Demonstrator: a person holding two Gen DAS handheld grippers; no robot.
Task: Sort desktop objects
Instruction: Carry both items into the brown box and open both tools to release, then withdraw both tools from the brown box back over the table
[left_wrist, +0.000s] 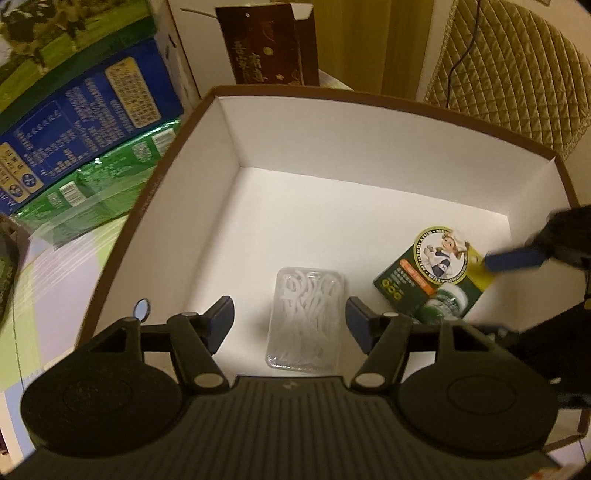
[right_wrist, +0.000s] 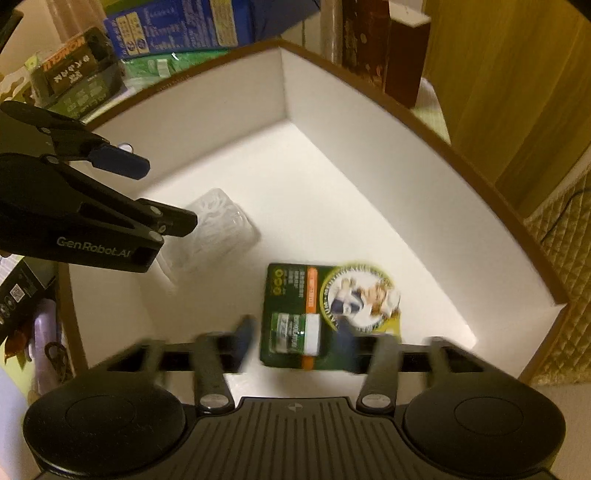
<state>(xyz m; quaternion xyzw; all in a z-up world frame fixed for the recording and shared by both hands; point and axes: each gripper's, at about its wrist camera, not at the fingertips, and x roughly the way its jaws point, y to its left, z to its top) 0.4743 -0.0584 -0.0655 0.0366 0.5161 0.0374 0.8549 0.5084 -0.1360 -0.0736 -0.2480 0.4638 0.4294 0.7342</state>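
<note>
Straddling clear case (left_wrist: 306, 320) — left tool (left_wrist: 291, 317) open

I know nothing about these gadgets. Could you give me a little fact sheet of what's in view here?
Container: white box with brown rim
Inside, left: clear plastic case of floss picks, lying flat
Inside, right: green ointment package, lying flat
Left gripper: open, above the case
Right gripper: open, above the package
Outside: blue carton, brown box
</note>
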